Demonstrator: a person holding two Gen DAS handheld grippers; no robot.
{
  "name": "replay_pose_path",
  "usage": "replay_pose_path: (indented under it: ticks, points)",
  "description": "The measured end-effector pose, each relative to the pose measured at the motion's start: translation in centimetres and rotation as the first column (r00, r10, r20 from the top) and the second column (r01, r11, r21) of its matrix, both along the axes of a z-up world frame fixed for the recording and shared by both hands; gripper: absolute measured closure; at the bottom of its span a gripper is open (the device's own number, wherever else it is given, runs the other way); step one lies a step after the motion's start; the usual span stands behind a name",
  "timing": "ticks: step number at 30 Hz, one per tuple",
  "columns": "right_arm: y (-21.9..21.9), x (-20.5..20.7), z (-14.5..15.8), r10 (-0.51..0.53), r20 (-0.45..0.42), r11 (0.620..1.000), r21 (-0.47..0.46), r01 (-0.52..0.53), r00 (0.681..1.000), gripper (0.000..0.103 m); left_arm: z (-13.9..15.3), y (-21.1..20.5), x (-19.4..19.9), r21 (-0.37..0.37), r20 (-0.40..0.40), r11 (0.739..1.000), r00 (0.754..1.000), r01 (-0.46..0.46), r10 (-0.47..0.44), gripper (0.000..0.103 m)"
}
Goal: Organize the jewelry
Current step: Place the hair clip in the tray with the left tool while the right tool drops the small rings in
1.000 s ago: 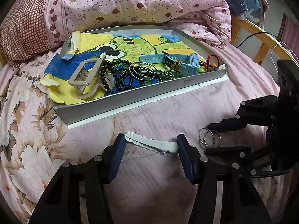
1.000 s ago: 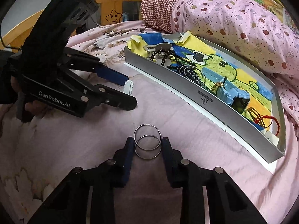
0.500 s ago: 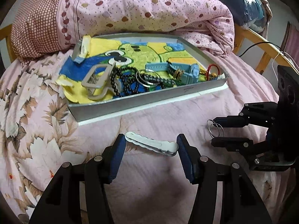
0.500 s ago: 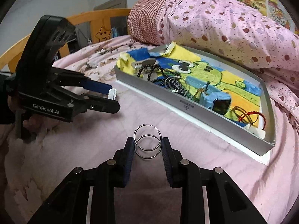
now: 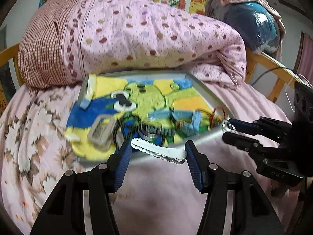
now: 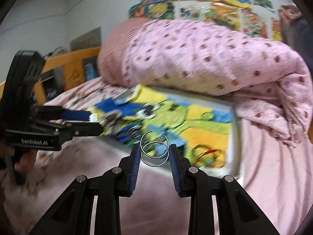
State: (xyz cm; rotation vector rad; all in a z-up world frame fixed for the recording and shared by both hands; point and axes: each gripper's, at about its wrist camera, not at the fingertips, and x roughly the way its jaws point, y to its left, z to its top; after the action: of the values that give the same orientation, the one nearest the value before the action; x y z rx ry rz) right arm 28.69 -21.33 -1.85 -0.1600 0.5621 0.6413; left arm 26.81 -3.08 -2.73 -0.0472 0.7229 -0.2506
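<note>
My left gripper (image 5: pixel 157 152) is clamped end to end on the white hair clip (image 5: pixel 158 150); my right gripper (image 6: pixel 155 154) pinches two hoop earrings (image 6: pixel 155 150) (both above the tray's (image 5: pixel 205 136) near edge).

Silver hoops (image 6: pixel 154 148), white clip (image 5: pixel 158 150), both gripped

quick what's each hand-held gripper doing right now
Left hand-held gripper: closed on the white hair clip.
Right hand-held gripper: closed on two silver hoop rings.
</note>
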Motion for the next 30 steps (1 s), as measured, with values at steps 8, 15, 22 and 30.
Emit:
replay_pose_path:
  ticks: [8, 15, 22, 30]
  points:
    - [-2.4, 3.8, -0.9, -0.13, -0.041, 0.99, 0.042, 0.132, 0.991, 0.075, 0.2, -1.4, 3.6, 0.034, 0.044, 0.99, 0.989, -0.14, 0.139, 0.053]
    - [-2.6, 4.4, -3.0, -0.154, -0.093, 0.988, 0.02, 0.156, 0.984, 0.075, -2.4, -2.6, 5.6, 0.057, -0.011, 0.975, 0.976, -0.216, 0.217, 0.053]
    - [-2.8, 4.9, -4.0, -0.171, -0.125, 0.985, 0.016, 0.174, 0.977, 0.075, -4.2, -3.0, 6.4, 0.067, -0.069, 0.965, 0.963, -0.255, 0.259, 0.053]
    - [-2.5, 5.6, -4.6, -0.178, -0.153, 0.984, 0.0, 0.18, 0.972, 0.075, -5.0, -3.4, 6.7, 0.077, -0.095, 0.963, 0.96, -0.258, 0.264, 0.053]
